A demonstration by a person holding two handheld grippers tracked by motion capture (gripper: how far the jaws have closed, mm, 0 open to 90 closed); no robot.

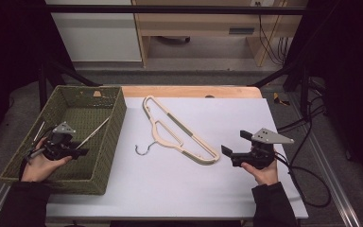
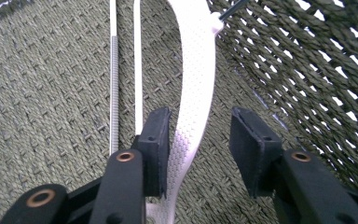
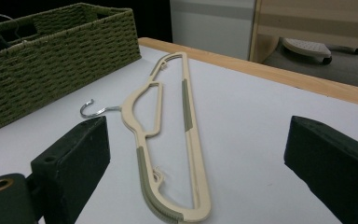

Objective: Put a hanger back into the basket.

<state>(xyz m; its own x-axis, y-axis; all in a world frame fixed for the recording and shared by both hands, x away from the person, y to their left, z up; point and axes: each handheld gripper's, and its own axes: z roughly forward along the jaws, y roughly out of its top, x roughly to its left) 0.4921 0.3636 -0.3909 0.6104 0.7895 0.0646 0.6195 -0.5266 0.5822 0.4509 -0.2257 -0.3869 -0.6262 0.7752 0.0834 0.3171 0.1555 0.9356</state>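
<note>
Two hangers, one already in the basket, one waiting on the desk

Left claw (image 1: 75, 152) hangs inside the green woven basket (image 1: 111, 125) with jaws part spread around the white hanger (image 2: 193, 93), not pinching it, probably letting it lie on the basket floor; its arm runs straight ahead of that claw. Right claw (image 1: 236, 146) rests wide open on the desk (image 1: 246, 118), facing the beige hanger (image 1: 179, 132) just ahead, whose long bar runs away from it and whose hook (image 1: 142, 149) points toward the basket.

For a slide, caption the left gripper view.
Left gripper open inside the green woven basket, its jaws astride a white hanger lying on the basket floor.
</note>
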